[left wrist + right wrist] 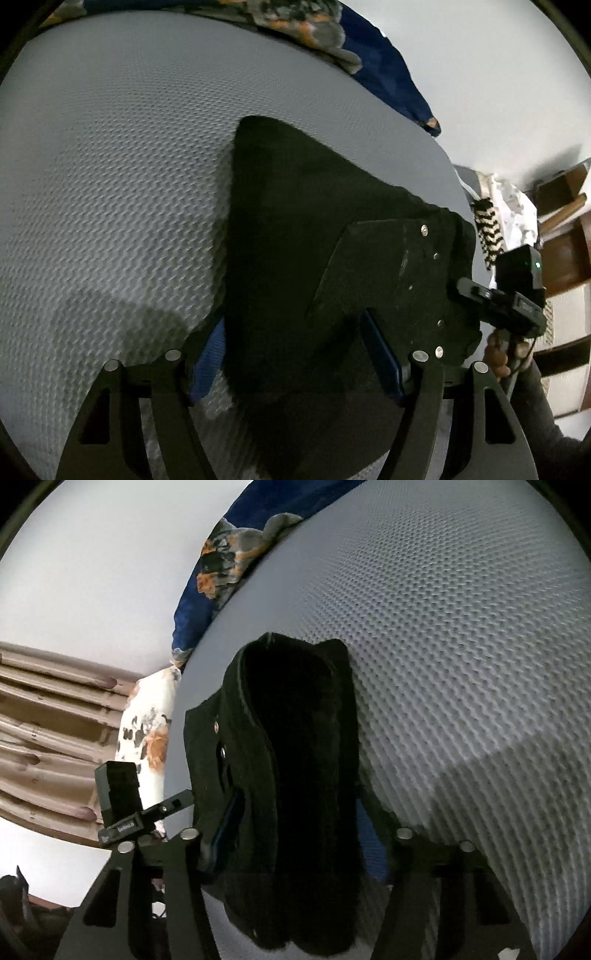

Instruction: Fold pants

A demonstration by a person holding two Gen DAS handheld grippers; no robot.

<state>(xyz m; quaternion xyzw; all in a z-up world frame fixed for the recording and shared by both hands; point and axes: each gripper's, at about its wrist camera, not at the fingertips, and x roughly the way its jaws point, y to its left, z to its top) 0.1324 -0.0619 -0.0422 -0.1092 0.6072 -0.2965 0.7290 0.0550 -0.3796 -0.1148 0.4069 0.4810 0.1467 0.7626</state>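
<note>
Grey textured mattress [110, 184]; black pants [295, 229] between both grippers' fingers, left gripper [295, 354] and right gripper [295, 834]; actual clamping indiscernible.

Black pants [295, 229] lie on a grey textured mattress [110, 184], bunched between the left gripper [295, 354] and its blue pads [208, 354].

The black, fuzzy fabric pants [295, 229] lie bunched on my grey textured mattress [110, 184], near its edge.
</note>
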